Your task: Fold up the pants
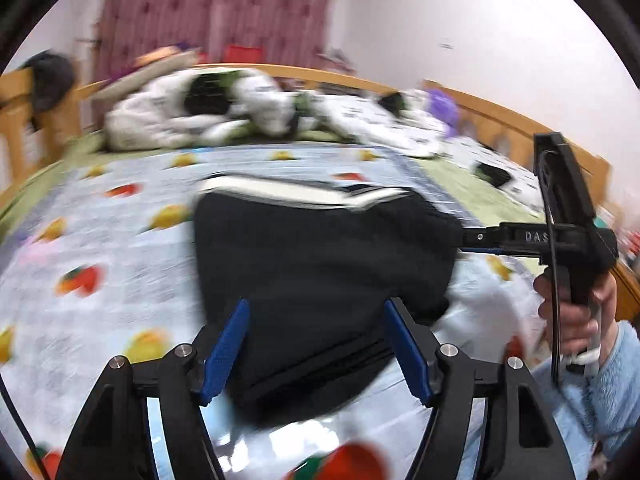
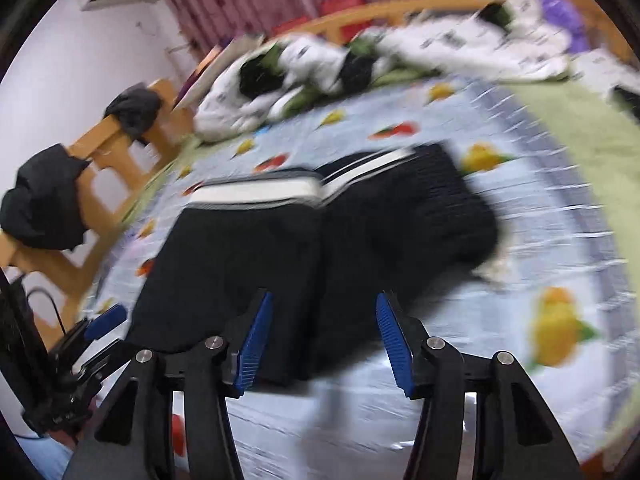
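Both the left gripper (image 1: 316,350) and the right gripper (image 2: 320,344) hang with jaws spread wide and pinching nothing, just over the near edge of the black pants (image 1: 320,256) folded on the fruit blanket (image 1: 100,240), so one bump could flip them open.

"DAS" on right hand-held gripper (image 1: 464,242)
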Tool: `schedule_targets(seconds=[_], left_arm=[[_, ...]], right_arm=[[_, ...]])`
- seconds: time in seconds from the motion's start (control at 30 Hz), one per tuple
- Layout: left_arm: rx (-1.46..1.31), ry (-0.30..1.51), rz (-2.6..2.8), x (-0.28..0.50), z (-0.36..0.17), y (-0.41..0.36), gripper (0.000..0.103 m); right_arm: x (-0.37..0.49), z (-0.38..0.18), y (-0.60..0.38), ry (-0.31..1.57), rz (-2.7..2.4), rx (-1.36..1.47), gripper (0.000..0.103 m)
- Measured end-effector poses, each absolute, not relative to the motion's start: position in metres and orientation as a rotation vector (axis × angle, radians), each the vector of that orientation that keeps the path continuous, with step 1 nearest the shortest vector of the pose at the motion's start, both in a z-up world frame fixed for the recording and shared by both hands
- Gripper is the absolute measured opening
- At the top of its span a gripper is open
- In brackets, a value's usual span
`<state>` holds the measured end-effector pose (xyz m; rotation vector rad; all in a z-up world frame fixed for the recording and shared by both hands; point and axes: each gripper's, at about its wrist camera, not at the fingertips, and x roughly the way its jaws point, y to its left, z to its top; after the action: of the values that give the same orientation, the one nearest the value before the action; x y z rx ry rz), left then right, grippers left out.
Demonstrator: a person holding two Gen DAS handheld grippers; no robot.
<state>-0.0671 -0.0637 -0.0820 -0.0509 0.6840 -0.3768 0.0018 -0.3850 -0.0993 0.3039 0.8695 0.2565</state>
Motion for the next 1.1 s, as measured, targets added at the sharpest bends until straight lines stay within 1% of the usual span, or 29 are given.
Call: schedule_targets(seconds=[0.03, 0.1, 0.2, 0.27, 0.3, 0.33, 0.37, 0.43, 0.47, 0.53, 0.6, 0.63, 0.7, 0.8, 0.87, 0.93, 1.0, 1.03, 1.07, 1.1], left_arm=[[-0.073, 0.7, -0.36, -0.071, -0.086, -0.052, 0.074], [-0.131, 0.759, -0.332, -0.074, -0.101, -0.029, 0.074], [-0.168, 0.846, -0.311, -0.07, -0.122, -0.021, 0.074], [-0.171, 0.875, -0.316, -0.065, -0.133, -0.025, 0.074], [-0.178, 0.879, -0.324, -0.063, -0.137, -0.027, 0.074], [-0.184, 0.889, -0.335, -0.058, -0.14, -0.032, 0.074], [-0.189, 0.904, -0.34, -0.053, -0.144, -0.036, 0.074], [-0.136, 0.932, -0.277, -0.041, -0.153, -0.05, 0.074], [-0.082, 0.913, -0.219, -0.038, -0.156, -0.056, 0.074], [-0.023, 0.895, -0.168, -0.032, -0.157, -0.069, 0.075], [0.028, 0.901, -0.16, -0.03, -0.155, -0.079, 0.074], [0.054, 0.889, -0.165, -0.032, -0.151, -0.082, 0.072], [0.084, 0.854, -0.205, -0.037, -0.142, -0.085, 0.072], [0.087, 0.824, -0.246, -0.045, -0.135, -0.088, 0.072], [0.083, 0.826, -0.288, -0.043, -0.134, -0.092, 0.075], [0.089, 0.837, -0.31, -0.041, -0.138, -0.099, 0.076], [0.075, 0.849, -0.322, -0.04, -0.14, -0.098, 0.076], [0.06, 0.863, -0.334, -0.037, -0.14, -0.095, 0.074], [0.046, 0.878, -0.343, -0.038, -0.139, -0.091, 0.074], [0.039, 0.89, -0.348, -0.038, -0.137, -0.088, 0.074]], right_arm=[[0.01, -0.103, -0.378, 0.891, 0.271, 0.304, 0.053], [0.031, -0.117, -0.361, 0.951, 0.289, 0.295, 0.053], [0.061, -0.147, -0.343, 1.086, 0.291, 0.282, 0.051], [0.071, -0.159, -0.334, 1.127, 0.305, 0.281, 0.036], [0.072, -0.157, -0.33, 1.119, 0.316, 0.265, 0.031], [0.073, -0.153, -0.327, 1.111, 0.341, 0.247, 0.023], [0.073, -0.149, -0.325, 1.101, 0.362, 0.242, 0.019], [0.075, -0.139, -0.325, 1.068, 0.407, 0.247, 0.015], [0.076, -0.135, -0.326, 1.056, 0.414, 0.252, 0.014], [0.076, -0.126, -0.327, 1.017, 0.42, 0.241, 0.012], [0.074, -0.107, -0.335, 0.938, 0.412, 0.22, 0.011], [0.073, -0.097, -0.341, 0.901, 0.402, 0.209, 0.011], [0.068, -0.072, -0.364, 0.814, 0.361, 0.203, 0.011], [0.057, -0.048, -0.402, 0.725, 0.282, 0.175, 0.01], [0.051, -0.055, -0.43, 0.73, 0.193, 0.14, 0.01], [0.053, -0.08, -0.45, 0.8, 0.108, 0.114, 0.01], [0.055, -0.119, -0.462, 0.881, 0.07, 0.105, 0.013], [0.052, -0.13, -0.462, 0.883, 0.063, 0.09, 0.015], [0.047, -0.13, -0.461, 0.869, 0.055, 0.069, 0.018], [0.044, -0.127, -0.459, 0.864, 0.044, 0.045, 0.019]])
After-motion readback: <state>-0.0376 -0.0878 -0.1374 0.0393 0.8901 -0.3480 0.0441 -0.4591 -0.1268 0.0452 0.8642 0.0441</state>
